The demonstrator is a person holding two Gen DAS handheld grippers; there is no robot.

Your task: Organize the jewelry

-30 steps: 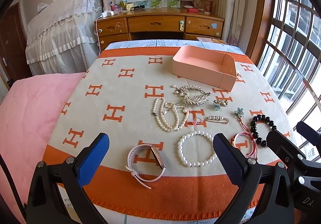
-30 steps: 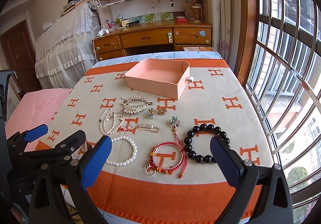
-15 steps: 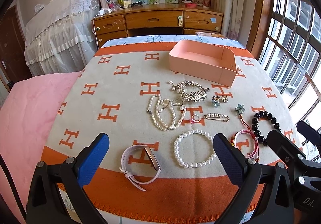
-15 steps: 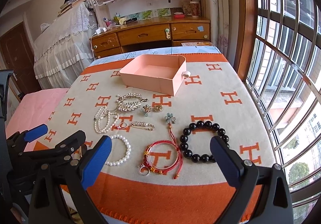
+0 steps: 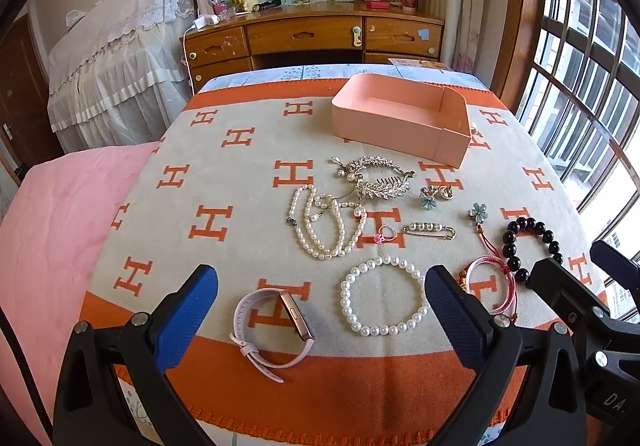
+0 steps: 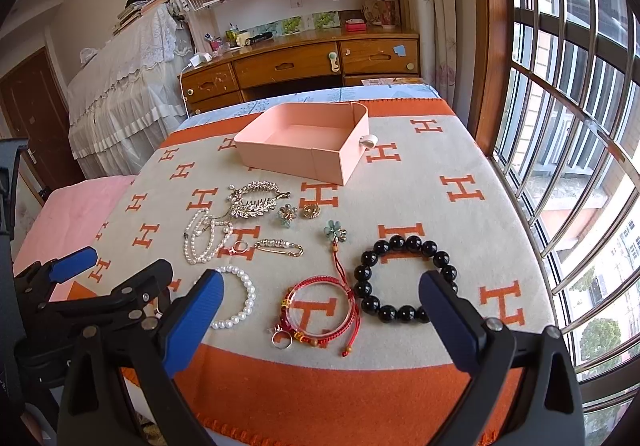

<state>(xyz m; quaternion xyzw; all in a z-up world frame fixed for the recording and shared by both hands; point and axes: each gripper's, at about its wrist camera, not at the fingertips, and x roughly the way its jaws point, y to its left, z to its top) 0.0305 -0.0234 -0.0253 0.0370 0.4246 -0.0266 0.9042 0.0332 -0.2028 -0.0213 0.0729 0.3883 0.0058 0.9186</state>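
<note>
Jewelry lies spread on an orange-and-beige H-pattern blanket (image 5: 216,182). An empty pink box (image 5: 400,118) stands at the far side; it also shows in the right wrist view (image 6: 304,150). Near the front lie a pink watch (image 5: 276,326), a pearl bracelet (image 5: 382,294), a red cord bracelet (image 6: 320,310) and a black bead bracelet (image 6: 404,278). Further back are a pearl necklace (image 5: 324,226), gold leaf hair combs (image 5: 376,178), a pearl pin (image 5: 430,230) and small flower pieces (image 6: 336,230). My left gripper (image 5: 320,318) is open above the watch and pearl bracelet. My right gripper (image 6: 320,322) is open above the red cord bracelet.
A wooden desk with drawers (image 5: 316,34) and bookshelves stand behind the table. A lace-covered piece of furniture (image 5: 116,58) is at the left. Barred windows (image 6: 568,126) run along the right. A pink cover (image 5: 48,230) lies left of the blanket.
Both grippers have pulled back and risen a little, so the jewelry and the box sit slightly farther away in both views. Both stay open. Nothing on the blanket has moved.
</note>
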